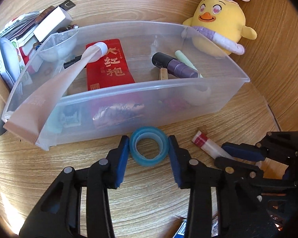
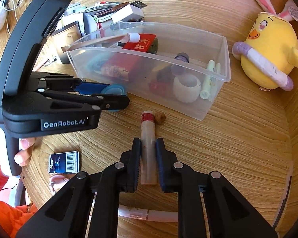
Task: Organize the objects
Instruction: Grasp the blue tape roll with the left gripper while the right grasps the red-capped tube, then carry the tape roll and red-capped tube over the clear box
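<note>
The blue tape roll (image 1: pixel 148 146) lies on the wooden table (image 1: pixel 238 123), right against the clear bin (image 1: pixel 168 99), with the left gripper (image 1: pixel 148 152) closed on it. The right gripper (image 2: pixel 148 158) pinches a small tube (image 2: pixel 148 138) lying nearby. A yellow plush chick (image 2: pixel 268 55) sits behind the bin, with clutter (image 1: pixel 19 39) on the left.

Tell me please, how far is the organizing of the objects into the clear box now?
Done: the clear box already holds a red tea packet, a purple tube and other small things. In hand: the left gripper closes around the blue tape roll, and the right gripper is shut on the stick with a red label, both on the table. Left: a small brown lump and a blue barcode box.
</note>
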Tool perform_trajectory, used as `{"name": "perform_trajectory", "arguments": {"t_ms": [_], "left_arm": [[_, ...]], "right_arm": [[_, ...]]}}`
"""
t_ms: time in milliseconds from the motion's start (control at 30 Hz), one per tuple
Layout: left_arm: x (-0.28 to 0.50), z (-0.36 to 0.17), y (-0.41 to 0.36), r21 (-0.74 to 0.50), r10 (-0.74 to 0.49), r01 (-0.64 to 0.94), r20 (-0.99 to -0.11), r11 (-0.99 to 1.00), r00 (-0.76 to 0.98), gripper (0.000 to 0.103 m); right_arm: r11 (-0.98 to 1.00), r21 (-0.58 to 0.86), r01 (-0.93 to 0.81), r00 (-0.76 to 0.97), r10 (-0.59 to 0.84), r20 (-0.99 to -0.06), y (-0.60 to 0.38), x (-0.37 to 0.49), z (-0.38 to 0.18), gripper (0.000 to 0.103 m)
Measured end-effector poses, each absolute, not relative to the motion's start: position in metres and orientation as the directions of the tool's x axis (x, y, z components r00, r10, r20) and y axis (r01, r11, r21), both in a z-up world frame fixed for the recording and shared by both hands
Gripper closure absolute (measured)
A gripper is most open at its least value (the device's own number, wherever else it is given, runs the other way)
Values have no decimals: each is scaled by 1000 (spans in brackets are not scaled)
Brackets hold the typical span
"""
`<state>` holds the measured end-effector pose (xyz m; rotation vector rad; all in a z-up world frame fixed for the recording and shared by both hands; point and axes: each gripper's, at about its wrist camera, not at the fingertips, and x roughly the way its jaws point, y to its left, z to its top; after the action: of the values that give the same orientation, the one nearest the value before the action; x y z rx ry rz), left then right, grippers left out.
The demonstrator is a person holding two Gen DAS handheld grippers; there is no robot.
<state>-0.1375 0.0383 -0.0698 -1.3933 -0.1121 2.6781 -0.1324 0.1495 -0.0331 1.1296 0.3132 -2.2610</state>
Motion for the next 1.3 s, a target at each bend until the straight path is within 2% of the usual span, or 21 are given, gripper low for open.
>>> {"name": "perform_trajectory", "arguments": {"t_ms": [233, 567, 867, 1300], "left_arm": [[-124, -64, 31, -147, 154, -60, -797, -987, -584, 64], [-102, -30, 29, -162, 167, -70, -733, -984, -660, 64], [-103, -5, 20, -186, 172, -58, -683, -981, -710, 64], [-115, 29, 17, -139, 135, -62, -616, -988, -776, 64]], "right_arm": [[-794, 51, 606, -478, -415, -774, 144, -130, -27, 89], [-791, 54, 609, -502, -437, -746, 135, -131, -12, 89], [-792, 74, 606, -559, -490, -669, 137, -127, 23, 89], [-810, 94, 579, -631, -518, -578, 138, -138, 64, 89]]}}
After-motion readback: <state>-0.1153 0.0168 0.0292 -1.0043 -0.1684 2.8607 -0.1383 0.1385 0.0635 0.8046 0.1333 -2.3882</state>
